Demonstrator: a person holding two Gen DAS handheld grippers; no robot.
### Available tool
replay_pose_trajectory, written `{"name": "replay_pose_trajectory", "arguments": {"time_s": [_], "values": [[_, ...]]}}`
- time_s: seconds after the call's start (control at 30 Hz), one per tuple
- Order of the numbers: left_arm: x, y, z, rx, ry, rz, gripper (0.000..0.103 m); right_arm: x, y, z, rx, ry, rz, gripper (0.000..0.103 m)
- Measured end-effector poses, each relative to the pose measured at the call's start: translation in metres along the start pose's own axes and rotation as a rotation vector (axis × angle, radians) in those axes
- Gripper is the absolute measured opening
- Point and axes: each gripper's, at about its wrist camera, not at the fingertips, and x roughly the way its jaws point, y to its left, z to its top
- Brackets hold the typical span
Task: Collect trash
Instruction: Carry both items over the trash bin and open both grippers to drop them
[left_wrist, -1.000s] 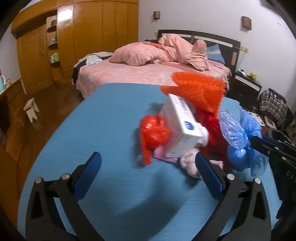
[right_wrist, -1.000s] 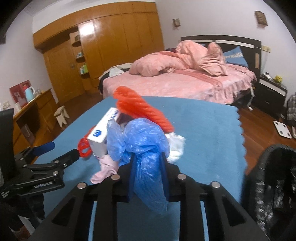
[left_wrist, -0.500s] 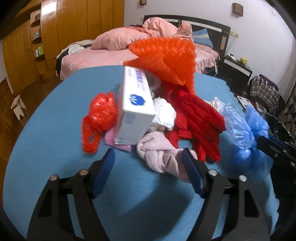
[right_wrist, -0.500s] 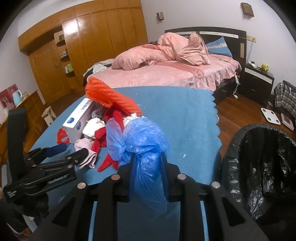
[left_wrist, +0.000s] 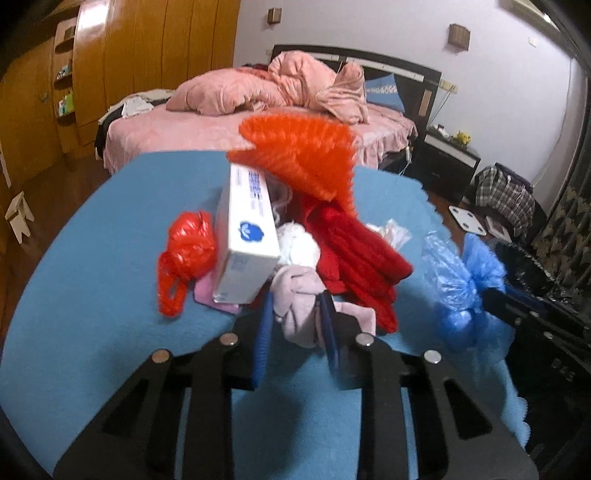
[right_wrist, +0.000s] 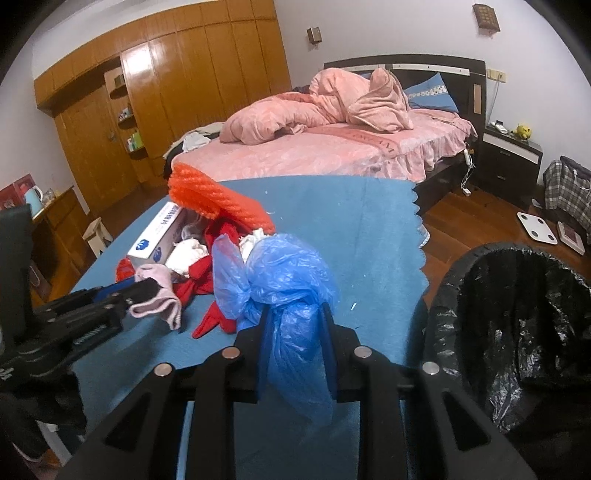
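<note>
At lower centre, our left gripper is closing on the crumpled pink cloth; our right gripper clamps the blue plastic bag near the black-lined bin, ready for dropping.

Trash pile lay mid-table; box leaned on pile's left side, knotted bag left of box, mesh on top. Sock at pile's near edge, between left gripper jaws. Plastic bag right of pile, in right gripper. Bin off table's right edge; bed behind table
</note>
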Motion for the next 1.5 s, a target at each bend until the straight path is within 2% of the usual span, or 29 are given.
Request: {"name": "replay_pose_trajectory", "arguments": {"time_s": [0.17, 0.5, 0.9, 1.27, 1.3, 1.33, 1.4, 1.5], "values": [[-0.029, -0.008, 0.004, 0.015, -0.047, -0.019, 0.025, -0.014, -0.002, 0.002, 0.007, -0.024, -0.005, 0.024], [-0.051, -0.048, 0.018, 0.082, -0.092, -0.114, 0.025, -0.054, -0.033, 0.008, 0.067, -0.078, -0.049, 0.024], [-0.033, -0.145, 0.025, 0.183, -0.066, -0.306, 0.025, -0.116, -0.118, -0.012, 0.205, -0.113, -0.237, 0.024], [-0.013, -0.224, 0.021, 0.256, -0.038, -0.447, 0.026, -0.144, -0.177, -0.035, 0.283, -0.115, -0.383, 0.024], [-0.009, -0.230, 0.021, 0.262, -0.023, -0.472, 0.029, -0.145, -0.182, -0.036, 0.289, -0.110, -0.399, 0.026], [-0.005, -0.236, 0.022, 0.262, -0.011, -0.496, 0.031, -0.146, -0.186, -0.037, 0.297, -0.105, -0.413, 0.033], [-0.001, -0.240, 0.022, 0.255, -0.004, -0.516, 0.055, -0.149, -0.193, -0.040, 0.317, -0.105, -0.432, 0.044], [0.001, -0.236, 0.020, 0.246, -0.010, -0.509, 0.067, -0.152, -0.199, -0.043, 0.330, -0.110, -0.455, 0.060]]}}
